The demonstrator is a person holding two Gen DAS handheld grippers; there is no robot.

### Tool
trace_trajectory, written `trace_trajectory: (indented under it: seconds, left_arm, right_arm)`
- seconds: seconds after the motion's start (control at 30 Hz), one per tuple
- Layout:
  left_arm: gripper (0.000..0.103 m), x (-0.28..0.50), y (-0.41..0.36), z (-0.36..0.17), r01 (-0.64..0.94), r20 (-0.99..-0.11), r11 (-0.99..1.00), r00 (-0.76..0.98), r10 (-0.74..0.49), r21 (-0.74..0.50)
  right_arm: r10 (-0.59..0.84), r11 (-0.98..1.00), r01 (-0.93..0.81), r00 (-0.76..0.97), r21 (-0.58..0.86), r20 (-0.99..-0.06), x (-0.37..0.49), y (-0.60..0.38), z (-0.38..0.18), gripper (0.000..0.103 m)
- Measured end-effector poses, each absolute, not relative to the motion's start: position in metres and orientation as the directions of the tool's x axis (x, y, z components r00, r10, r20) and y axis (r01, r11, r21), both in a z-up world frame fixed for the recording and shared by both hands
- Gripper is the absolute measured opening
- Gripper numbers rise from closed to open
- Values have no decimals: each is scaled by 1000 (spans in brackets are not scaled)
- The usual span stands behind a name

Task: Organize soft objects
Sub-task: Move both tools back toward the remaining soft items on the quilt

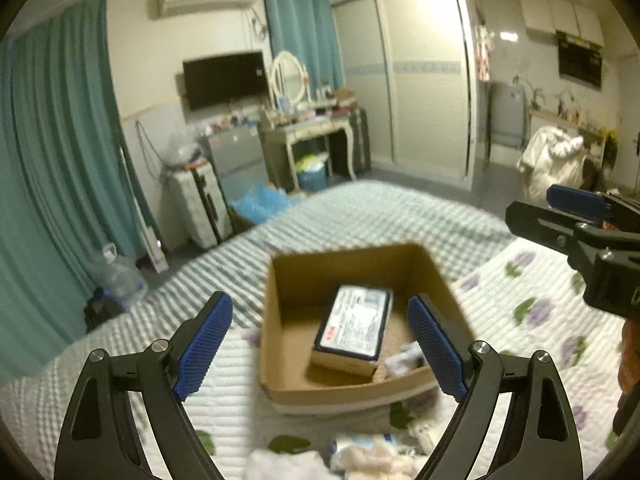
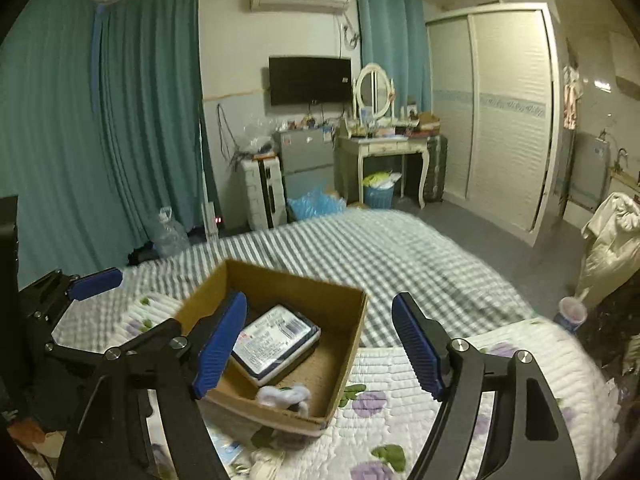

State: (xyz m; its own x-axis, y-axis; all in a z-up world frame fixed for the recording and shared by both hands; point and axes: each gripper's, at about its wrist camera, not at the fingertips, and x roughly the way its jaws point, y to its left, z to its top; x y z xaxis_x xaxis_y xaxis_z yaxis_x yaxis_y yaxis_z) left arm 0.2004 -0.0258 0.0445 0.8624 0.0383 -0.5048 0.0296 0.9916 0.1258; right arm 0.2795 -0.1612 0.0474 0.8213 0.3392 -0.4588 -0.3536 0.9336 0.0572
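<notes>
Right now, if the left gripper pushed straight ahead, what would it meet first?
Probably the open brown cardboard box, its near wall first, with the dark-edged labelled packet inside behind it; depth is uncertain.

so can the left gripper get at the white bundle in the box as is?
Probably yes. The left gripper is open and empty above the box, whose top is open. The white bundle lies in the near corner beside the packet, with nothing over it.

We have two fisheye views, each riding on tongs and tilted downward over a bed [image 1: 360, 216], close to a cardboard box [image 1: 348, 264] at lower centre. Both share the box, the bed and the far wall with its television [image 2: 310, 80].
</notes>
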Motion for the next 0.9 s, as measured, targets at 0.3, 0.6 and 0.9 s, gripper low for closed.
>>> trace_trajectory:
  seconds: [0.3, 0.6, 0.9]
  left_arm:
    - [100, 101, -17, 128, -6, -365, 993, 930, 47, 114]
    - [100, 38, -4, 106, -20, -347, 993, 936, 58, 114]
    - [100, 15, 10, 5, -78, -442, 992, 890, 115, 101]
  right_arm:
    - [317, 941, -340, 872, 6, -372, 180, -170, 145, 98]
    - [315, 933, -358, 856, -32, -410, 100, -153, 140, 103]
    - [270, 936, -346, 820, -61, -505, 77, -130, 26, 103]
